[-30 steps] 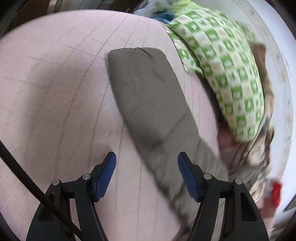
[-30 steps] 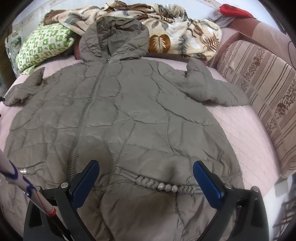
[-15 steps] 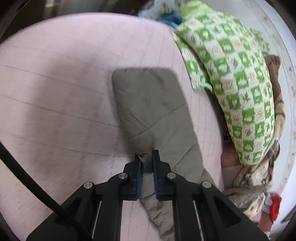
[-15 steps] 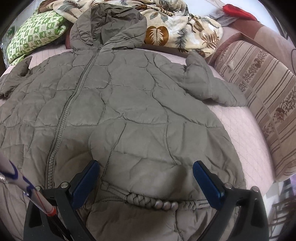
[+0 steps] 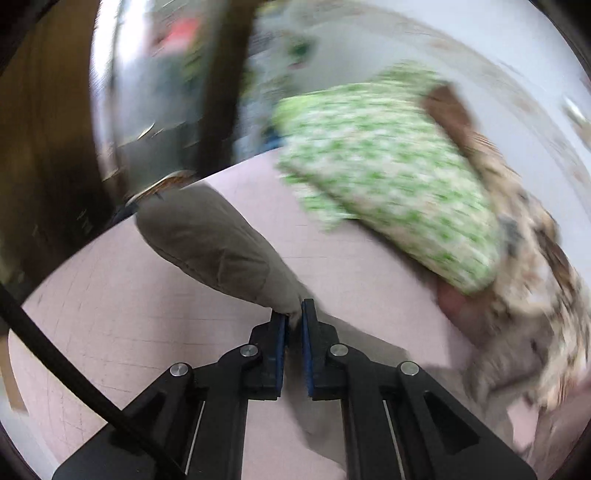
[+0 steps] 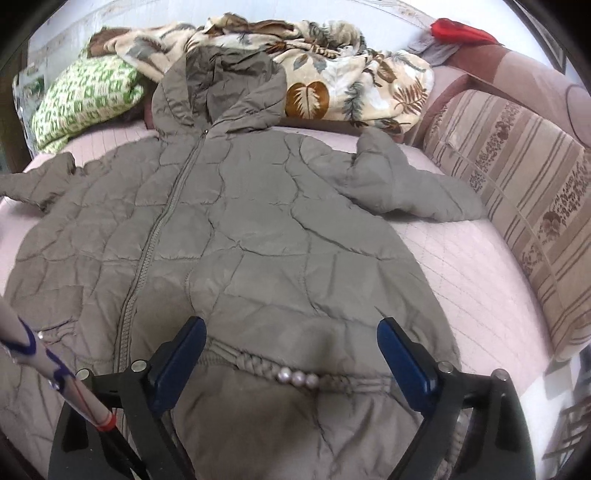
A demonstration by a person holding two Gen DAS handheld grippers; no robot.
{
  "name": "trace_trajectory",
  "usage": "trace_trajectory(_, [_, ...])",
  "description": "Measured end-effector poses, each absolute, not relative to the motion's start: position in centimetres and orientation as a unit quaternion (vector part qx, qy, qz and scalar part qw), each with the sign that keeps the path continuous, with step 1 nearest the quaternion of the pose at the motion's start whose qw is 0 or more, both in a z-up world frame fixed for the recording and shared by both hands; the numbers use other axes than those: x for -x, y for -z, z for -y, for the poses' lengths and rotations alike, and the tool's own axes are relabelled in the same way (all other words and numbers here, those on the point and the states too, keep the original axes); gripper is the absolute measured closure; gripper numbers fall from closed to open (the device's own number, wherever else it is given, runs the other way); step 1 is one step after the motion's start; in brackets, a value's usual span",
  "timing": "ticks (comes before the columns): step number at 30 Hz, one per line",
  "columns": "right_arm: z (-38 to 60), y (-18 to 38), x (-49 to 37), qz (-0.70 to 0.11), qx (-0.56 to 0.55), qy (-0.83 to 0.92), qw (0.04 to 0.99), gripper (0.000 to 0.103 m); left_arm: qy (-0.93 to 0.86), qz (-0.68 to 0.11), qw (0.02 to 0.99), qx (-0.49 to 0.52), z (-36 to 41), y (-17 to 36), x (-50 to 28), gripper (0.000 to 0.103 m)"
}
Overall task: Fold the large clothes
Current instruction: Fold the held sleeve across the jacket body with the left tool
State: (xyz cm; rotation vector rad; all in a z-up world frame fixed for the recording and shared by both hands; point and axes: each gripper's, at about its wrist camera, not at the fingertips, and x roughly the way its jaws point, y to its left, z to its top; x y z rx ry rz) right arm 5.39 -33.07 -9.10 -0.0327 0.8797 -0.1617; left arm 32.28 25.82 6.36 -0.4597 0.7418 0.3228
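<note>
A large grey-brown quilted hooded coat (image 6: pixel 236 236) lies front up and spread flat on the pink bed (image 6: pixel 480 273), hood toward the far side. My left gripper (image 5: pixel 293 317) is shut on the coat's left sleeve (image 5: pixel 210 240), which is lifted off the bed with its cuff hanging away from me. The same sleeve shows at the left edge of the right wrist view (image 6: pixel 33 181). My right gripper (image 6: pixel 291 332) is open and empty, hovering above the coat's lower part near a braided pocket trim with pearls (image 6: pixel 295 376). The right sleeve (image 6: pixel 406 184) lies out to the right.
A green checked pillow (image 5: pixel 388 177) (image 6: pixel 85 99) and a leaf-print blanket (image 6: pixel 332 77) lie at the head of the bed. A striped cushion (image 6: pixel 524 192) borders the right side. A red item (image 6: pixel 458 31) sits at the back right. Dark furniture (image 5: pixel 44 147) stands past the bed's left edge.
My left gripper closed on the left sleeve and has lifted it off the bed, swinging the view up. My right gripper stayed open and shifted slightly over the coat's lower part.
</note>
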Motion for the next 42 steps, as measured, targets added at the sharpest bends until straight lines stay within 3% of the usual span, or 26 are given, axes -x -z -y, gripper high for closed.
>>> trace_trajectory(8, [35.4, 8.4, -2.7, -0.410, -0.019, 0.081, 0.909, 0.009, 0.029, -0.381, 0.913, 0.146, -6.6, -6.4, -31.6, 0.095])
trace_trajectory(13, [37.5, 8.4, -1.5, -0.410, -0.042, 0.092, 0.907, 0.009, 0.112, -0.444, 0.880, 0.122, 5.2, 0.1, -30.1, 0.095])
trace_trajectory(18, [39.9, 8.1, -0.2, -0.406, -0.055, 0.116, 0.905, 0.009, 0.139, -0.527, 0.835, 0.070, 11.7, 6.7, -27.3, 0.090])
trace_trajectory(24, [42.6, 7.3, -0.7, -0.410, -0.095, 0.103, 0.901, 0.009, 0.152, -0.507, 0.849, 0.017, 11.1, 5.2, -20.3, 0.081])
trace_trajectory(26, [42.9, 6.9, -2.0, -0.412, -0.112, 0.079, 0.901, 0.009, 0.135, -0.491, 0.860, 0.014, 9.9, 3.9, -18.1, 0.047])
trace_trajectory(27, [42.9, 6.8, -2.8, -0.414, -0.120, 0.065, 0.900, 0.009, 0.125, -0.478, 0.869, 0.021, 9.3, 3.1, -17.1, 0.042])
trace_trajectory(36, [41.0, 11.7, -13.9, -0.474, -0.280, -0.067, 0.832, 0.009, 0.038, -0.410, 0.910, 0.053, 1.9, 0.9, -8.3, 0.039])
trace_trajectory(40, [38.7, 13.0, -16.2, -0.477, -0.260, -0.049, 0.838, 0.008, 0.006, -0.406, 0.913, 0.043, 1.3, 2.1, -6.8, 0.039])
trace_trajectory(42, [38.0, 13.0, -17.3, -0.476, -0.252, -0.049, 0.841, 0.012, 0.003, -0.416, 0.908, 0.044, 1.4, 2.8, -6.6, 0.039])
